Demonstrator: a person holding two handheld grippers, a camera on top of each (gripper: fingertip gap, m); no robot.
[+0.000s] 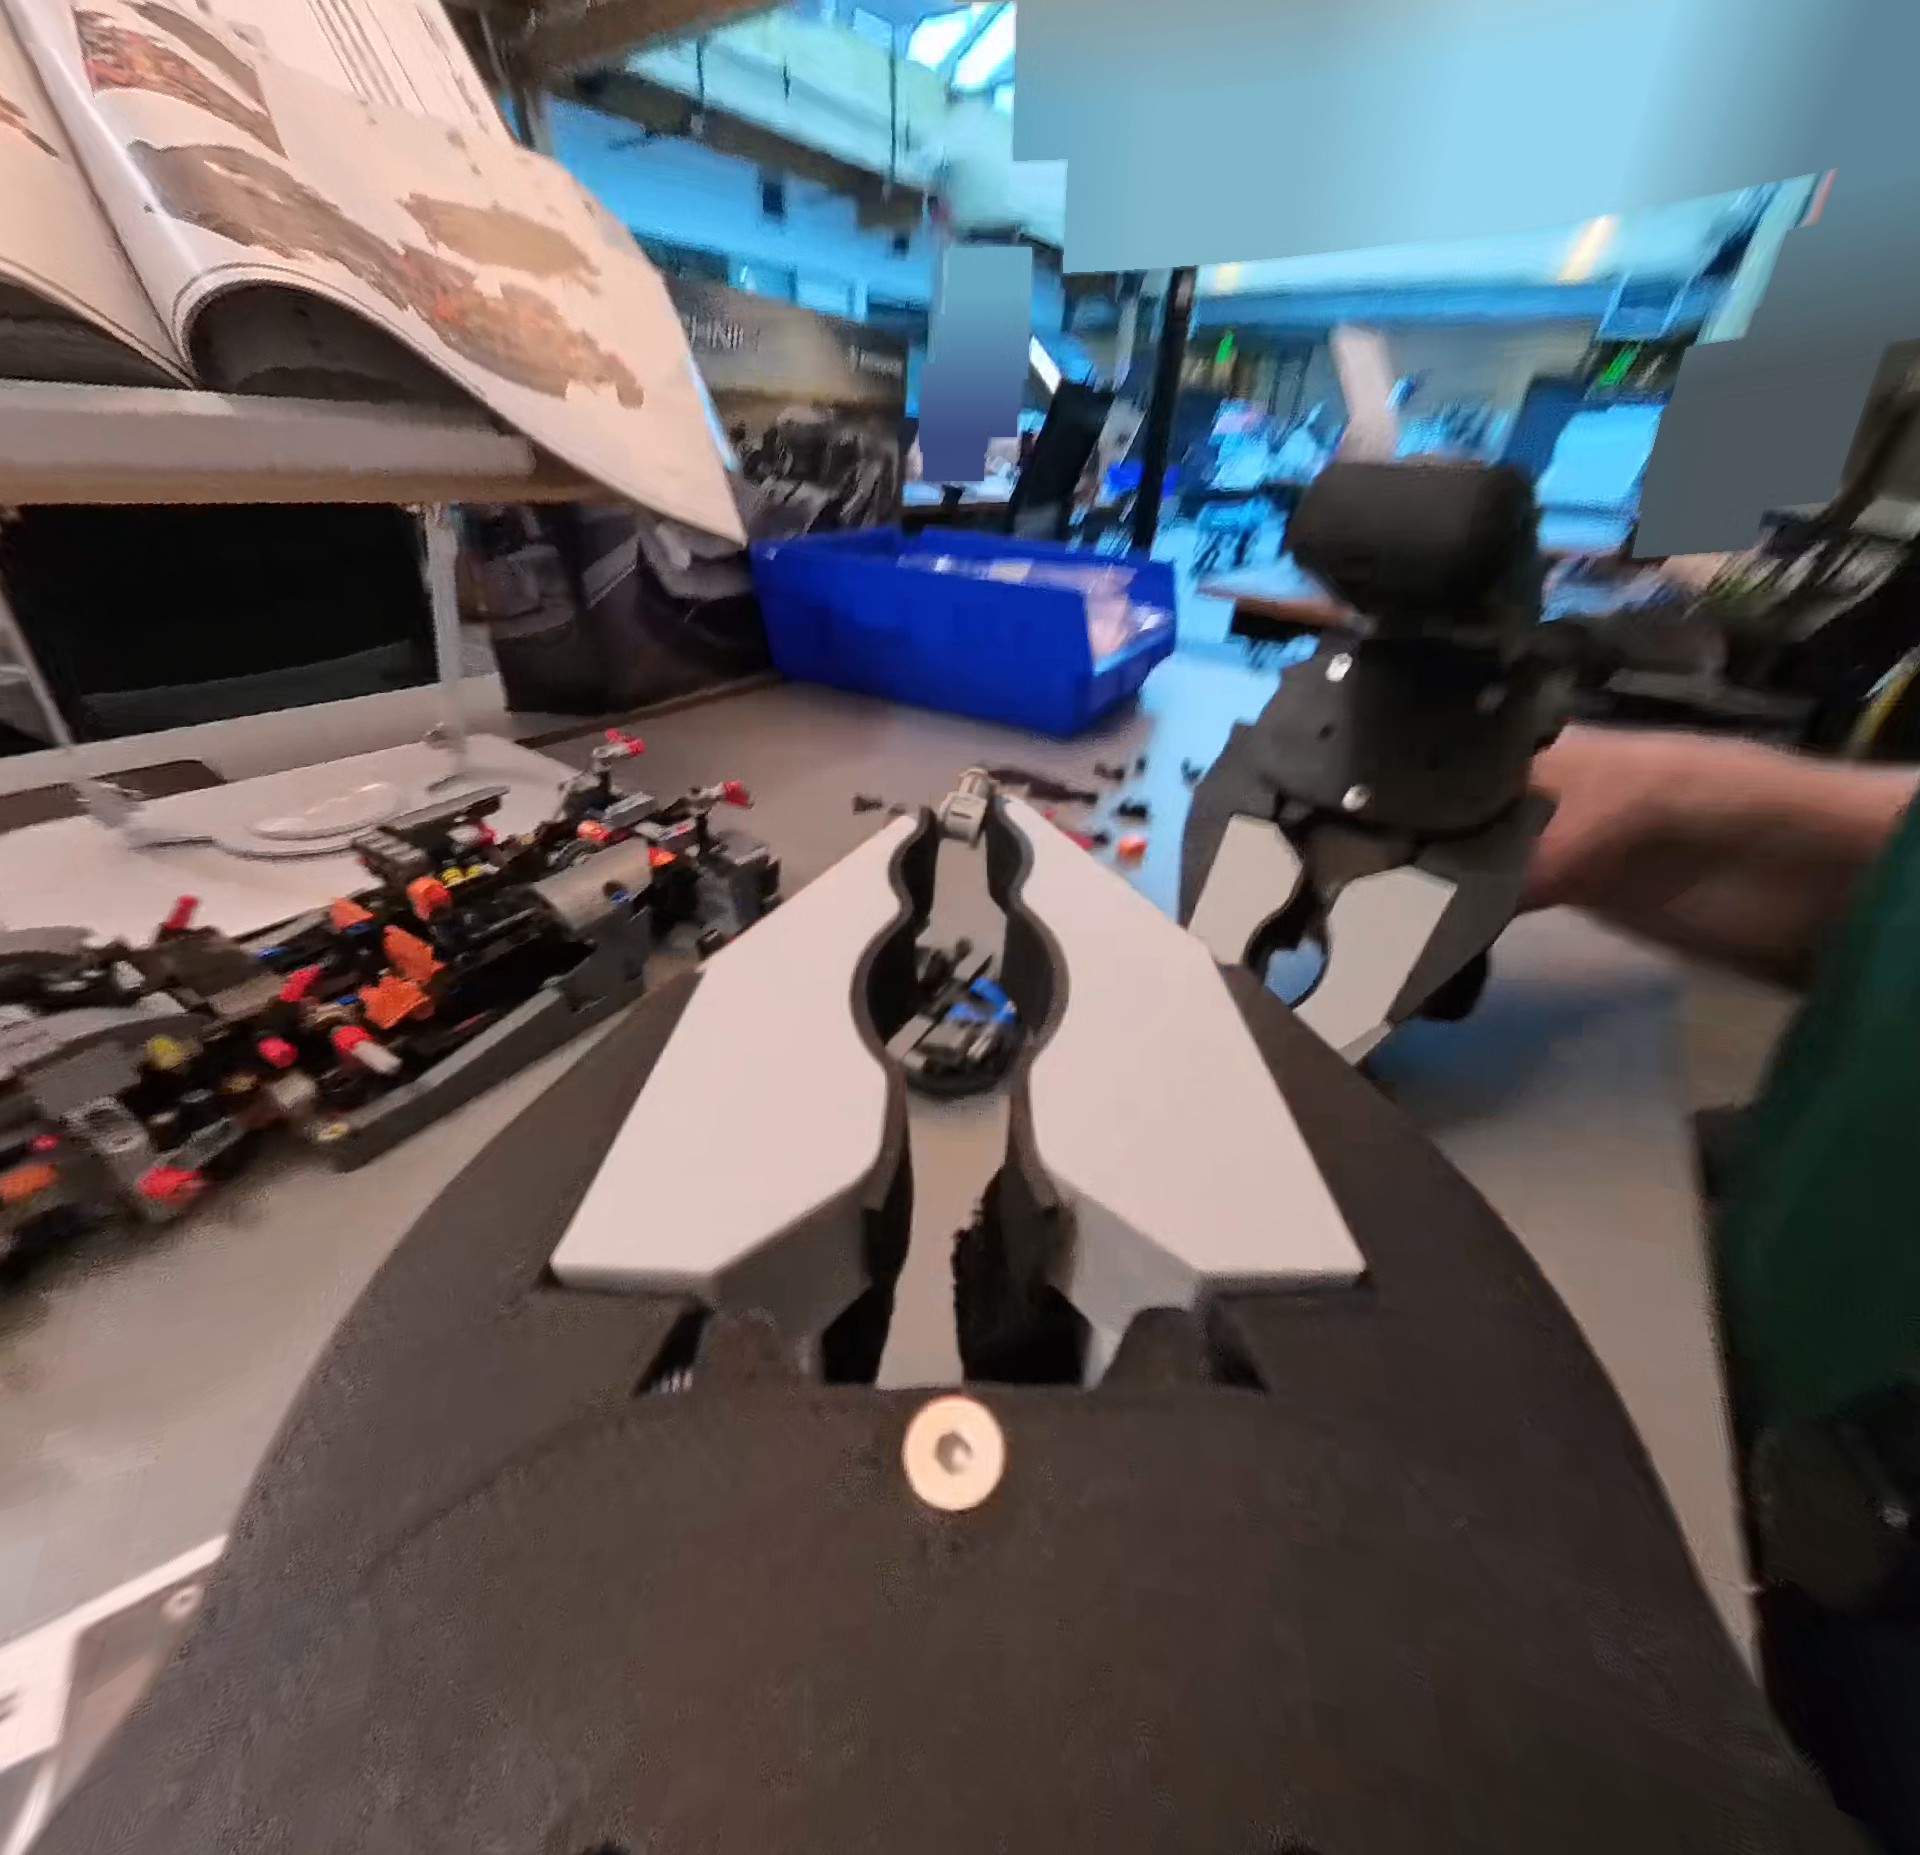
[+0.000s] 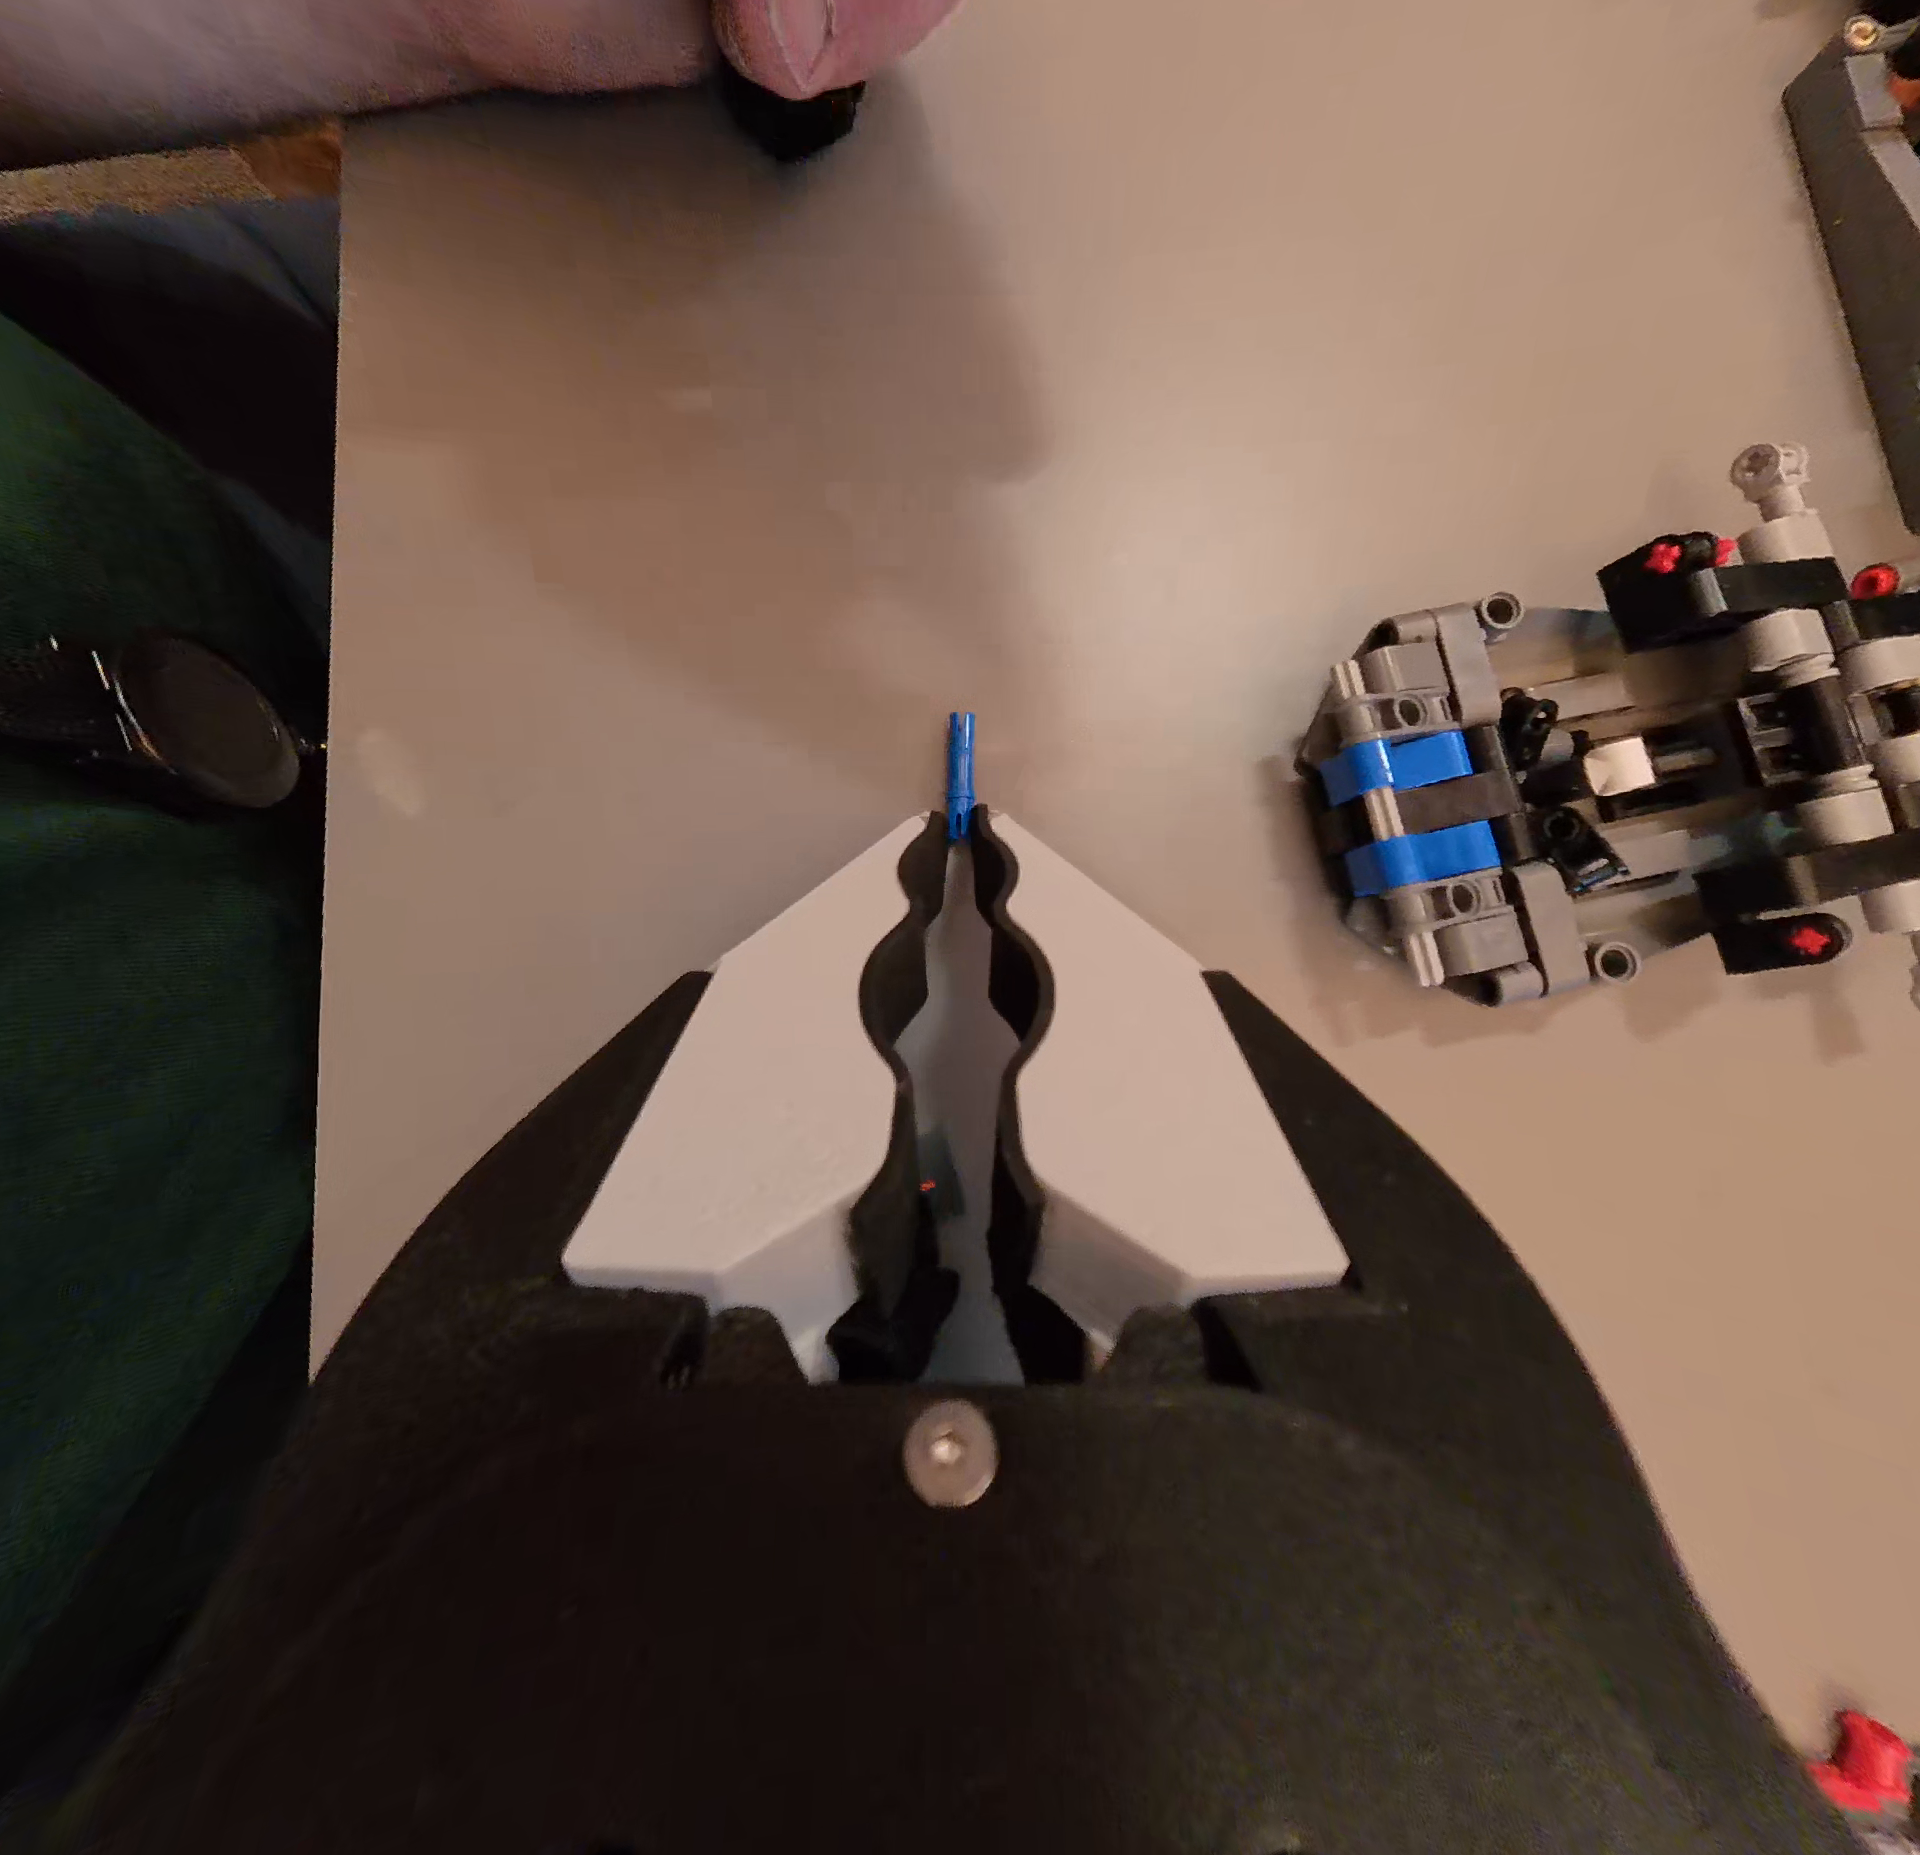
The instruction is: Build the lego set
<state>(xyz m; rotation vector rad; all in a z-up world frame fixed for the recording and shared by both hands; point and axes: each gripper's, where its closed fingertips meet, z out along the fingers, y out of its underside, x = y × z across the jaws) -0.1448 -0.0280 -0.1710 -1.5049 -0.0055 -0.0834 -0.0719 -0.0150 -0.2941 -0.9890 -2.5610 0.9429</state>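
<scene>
My right gripper (image 2: 961, 818) is shut on a small blue pin (image 2: 960, 766) that sticks out past its tips, just above the grey table (image 2: 675, 455). A small grey, black and blue sub-assembly (image 2: 1579, 777) lies on the table to its right, and no gripper touches it. My left gripper (image 1: 961, 818) has its jaws almost together. That sub-assembly (image 1: 956, 1016) shows through the gap below them. The large partly built lego model (image 1: 364, 974) lies on the left. My right gripper also shows in the left wrist view (image 1: 1309, 974), pointing down.
An open instruction booklet (image 1: 364, 195) rests on a raised stand at the upper left. A blue bin (image 1: 966, 621) stands at the back, with loose small pieces (image 1: 1091, 808) before it. A hand (image 2: 810, 18) is at the table's far edge, and a red piece (image 2: 1870, 1764) lies bottom right. Some 15 cm of space lies between my two pairs of fingers.
</scene>
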